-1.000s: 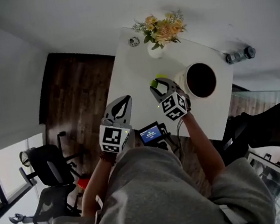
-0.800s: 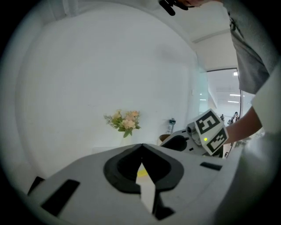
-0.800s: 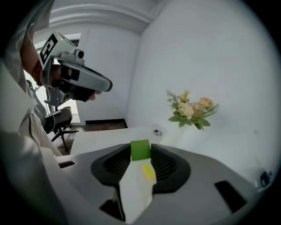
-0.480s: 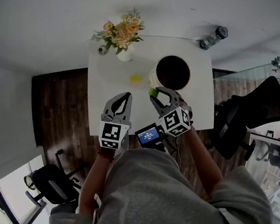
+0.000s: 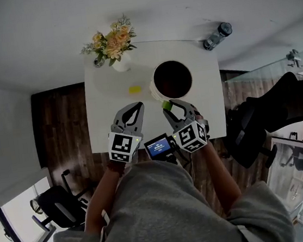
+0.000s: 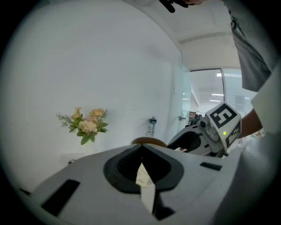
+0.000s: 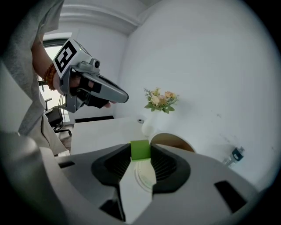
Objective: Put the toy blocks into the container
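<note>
A green toy block (image 7: 140, 150) is pinched between the jaws of my right gripper (image 7: 140, 151); from the head view the block (image 5: 166, 105) hangs just short of the near rim of the round white container (image 5: 172, 80) with its dark inside. A yellow block (image 5: 134, 89) lies on the white table (image 5: 108, 128), left of the container. My left gripper (image 5: 130, 113) hovers over the table's near part, jaws shut with nothing between them; in its own view the tips (image 6: 141, 148) meet.
A vase of flowers (image 5: 110, 45) stands at the table's far left corner, a small round object (image 5: 98, 63) beside it. A bottle (image 5: 216, 35) lies past the far right corner. A small screen (image 5: 159, 146) sits between my grippers. An office chair (image 5: 270, 108) stands to the right.
The head view has swung, so the table sits more centred. My right gripper with the green block has come nearer the container's near rim. The left gripper keeps its place.
</note>
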